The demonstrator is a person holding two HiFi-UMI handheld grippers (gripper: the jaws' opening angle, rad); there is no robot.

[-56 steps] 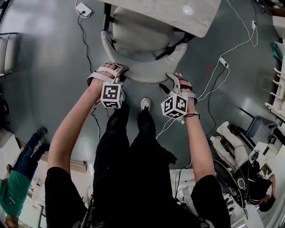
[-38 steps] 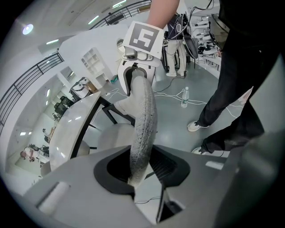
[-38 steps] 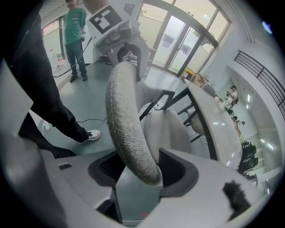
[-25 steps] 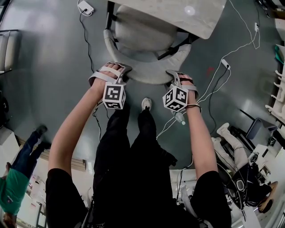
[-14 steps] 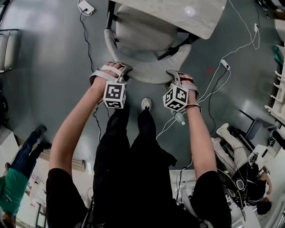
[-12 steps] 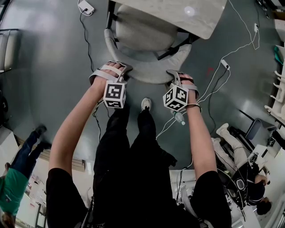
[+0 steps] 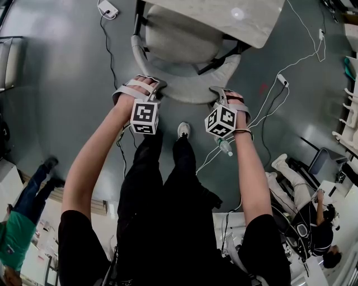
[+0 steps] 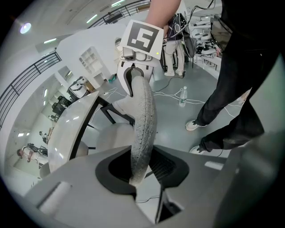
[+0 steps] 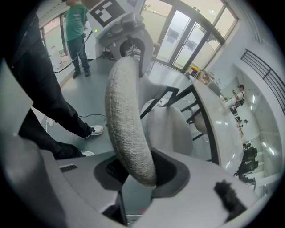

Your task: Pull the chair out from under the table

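The left gripper [image 7: 146,85] and right gripper [image 7: 222,94] are both clenched on the curved top edge of the chair [image 7: 184,94], one at each end of its back. Both pairs of jaws have just been closing, with that padded edge between them. The chair's seat lies partly beneath the near edge of the pale table [image 7: 224,17], and its back faces the person's shoe [image 7: 183,129].

The floor [image 7: 56,84] is smooth grey with a dull shine, crossed by white and black cables [image 7: 106,44]. A water bottle [image 7: 224,147] lies just beside the right gripper.

Only the left gripper view shows white shelves [image 8: 91,60] and a dark railing [image 8: 26,80] above. Only the right gripper view shows tall glass doors [image 9: 187,31], and it shows a bystander in a green shirt [image 9: 75,22] upright.
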